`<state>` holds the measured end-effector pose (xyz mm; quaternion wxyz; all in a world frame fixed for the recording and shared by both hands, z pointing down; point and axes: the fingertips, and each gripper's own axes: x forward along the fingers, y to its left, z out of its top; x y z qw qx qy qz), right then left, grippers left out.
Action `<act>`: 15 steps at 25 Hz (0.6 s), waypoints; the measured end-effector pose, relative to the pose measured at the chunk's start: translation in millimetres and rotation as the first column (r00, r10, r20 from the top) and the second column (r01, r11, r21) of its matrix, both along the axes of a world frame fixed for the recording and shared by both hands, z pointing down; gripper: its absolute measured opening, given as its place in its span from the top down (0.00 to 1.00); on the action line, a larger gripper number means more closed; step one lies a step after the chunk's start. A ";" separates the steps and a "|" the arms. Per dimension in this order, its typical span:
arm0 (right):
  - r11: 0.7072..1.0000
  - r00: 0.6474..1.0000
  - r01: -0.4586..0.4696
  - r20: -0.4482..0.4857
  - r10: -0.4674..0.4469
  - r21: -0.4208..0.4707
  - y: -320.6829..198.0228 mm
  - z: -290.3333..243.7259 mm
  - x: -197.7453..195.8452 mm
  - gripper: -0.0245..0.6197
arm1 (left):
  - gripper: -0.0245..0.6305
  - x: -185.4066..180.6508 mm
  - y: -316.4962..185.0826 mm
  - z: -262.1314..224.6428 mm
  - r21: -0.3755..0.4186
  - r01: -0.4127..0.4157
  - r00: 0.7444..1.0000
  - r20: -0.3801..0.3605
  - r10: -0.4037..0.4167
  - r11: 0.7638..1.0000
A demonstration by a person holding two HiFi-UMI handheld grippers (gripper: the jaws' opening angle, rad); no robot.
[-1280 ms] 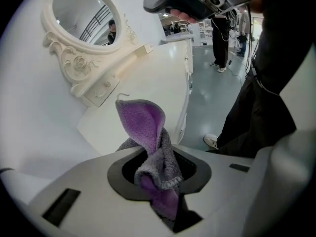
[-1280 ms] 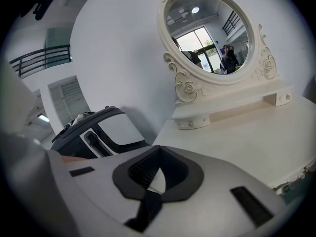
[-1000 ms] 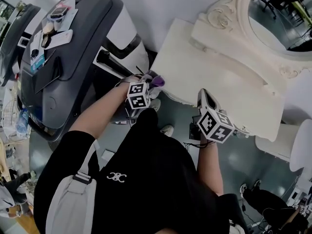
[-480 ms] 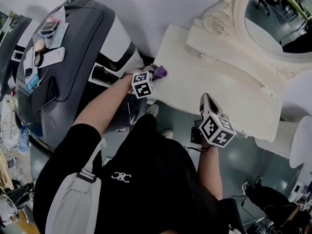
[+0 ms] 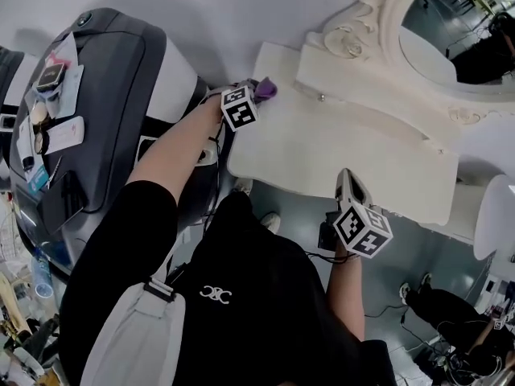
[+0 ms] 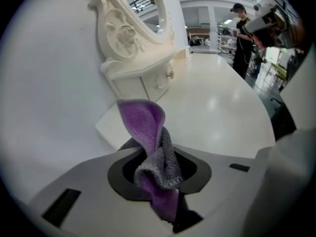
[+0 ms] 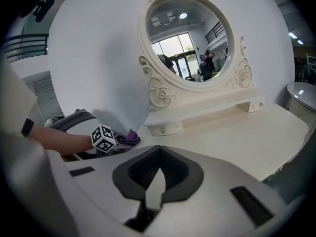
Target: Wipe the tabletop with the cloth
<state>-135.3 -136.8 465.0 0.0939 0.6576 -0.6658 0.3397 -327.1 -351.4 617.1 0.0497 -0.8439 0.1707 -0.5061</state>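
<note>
L gripper (image 5: 256,95) at far-left corner of flat cream-white tabletop (image 5: 354,151); purple-and-grey terry cloth (image 6: 148,147) pinched in its jaws, over that corner. R gripper (image 5: 344,177) at near edge, well apart, jaws together. Oval carved-frame mirror (image 5: 451,30) on low cream drawer shelf (image 5: 378,115), ahead of R gripper, right of L. Big grey moulded machine (image 5: 105,111) left of L gripper.

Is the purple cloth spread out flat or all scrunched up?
Scrunched up. The cloth is bunched in a fold, pinched in the left tongs.

No legible text or numbers; only mark is a white interlocking-loops emblem (image 5: 214,294) on the person's black shirt (image 5: 273,304), 6 o'clock in head view
</note>
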 end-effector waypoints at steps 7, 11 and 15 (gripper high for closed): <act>0.999 0.999 -0.047 0.008 0.047 -0.015 1.1 5.8 0.1 0.94 | 0.81 13.8 -14.0 -0.3 0.007 -0.018 0.997 0.073 0.017 1.000; 0.998 0.998 -0.057 -0.001 0.057 -0.013 6.9 5.1 -4.7 0.94 | 0.81 37.7 -7.6 -0.3 0.000 -0.100 0.992 0.081 0.100 0.995; 0.994 0.994 -0.111 -0.004 0.111 -0.021 21.5 5.8 6.2 0.94 | 0.81 71.2 5.7 0.3 -0.011 -0.181 0.980 0.077 0.181 0.983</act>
